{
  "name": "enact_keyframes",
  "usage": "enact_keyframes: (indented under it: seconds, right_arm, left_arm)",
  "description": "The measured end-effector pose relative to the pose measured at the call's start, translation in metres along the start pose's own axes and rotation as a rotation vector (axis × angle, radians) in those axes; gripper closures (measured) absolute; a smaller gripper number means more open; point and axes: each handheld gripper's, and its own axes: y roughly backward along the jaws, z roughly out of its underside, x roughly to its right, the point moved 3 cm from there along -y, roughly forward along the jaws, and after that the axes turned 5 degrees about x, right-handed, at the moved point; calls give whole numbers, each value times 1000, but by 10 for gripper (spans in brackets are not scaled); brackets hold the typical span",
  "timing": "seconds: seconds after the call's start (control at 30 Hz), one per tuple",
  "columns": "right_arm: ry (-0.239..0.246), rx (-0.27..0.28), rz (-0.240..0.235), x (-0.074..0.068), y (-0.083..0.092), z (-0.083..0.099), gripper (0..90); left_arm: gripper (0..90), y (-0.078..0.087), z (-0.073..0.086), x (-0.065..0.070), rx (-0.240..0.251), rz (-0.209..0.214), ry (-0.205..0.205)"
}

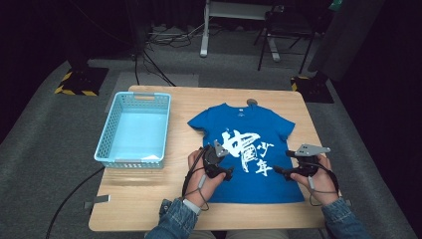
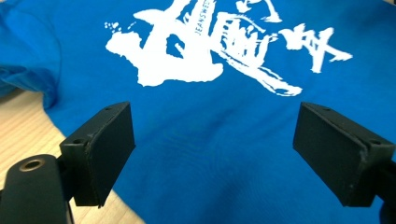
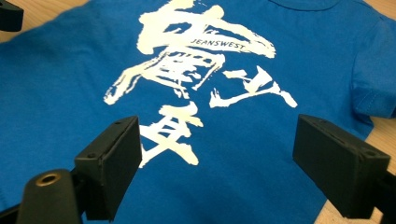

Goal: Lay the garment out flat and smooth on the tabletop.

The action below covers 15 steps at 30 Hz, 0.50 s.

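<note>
A blue T-shirt (image 1: 249,144) with a large white brush-style print lies flat, front up, on the wooden table (image 1: 144,199). My left gripper (image 1: 228,174) hovers over the shirt's lower left part, held in the person's left hand. In the left gripper view its jaws (image 2: 215,149) stand wide open above the blue cloth (image 2: 224,140), with nothing between them. My right gripper (image 1: 279,171) hovers at the shirt's lower right side. Its jaws (image 3: 217,158) are also wide open over the printed cloth (image 3: 70,93) and hold nothing.
A light blue plastic basket (image 1: 107,132) stands on the table's left side with a white scrap in its near corner. A small grey object (image 1: 252,102) lies at the far edge above the collar. Stands and cables (image 1: 149,59) sit on the dark floor beyond.
</note>
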Motion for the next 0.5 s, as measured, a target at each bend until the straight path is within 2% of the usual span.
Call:
enact_keyframes:
  seconds: [0.2,0.5]
  right_arm:
    - [9,2,-11,-2,9,-5,156]
    - [33,-3,-20,-4,20,-6,156]
  left_arm:
    - [116,16,-1,3,-14,-24,-42]
    - [112,36,11,4,-5,-30,-46]
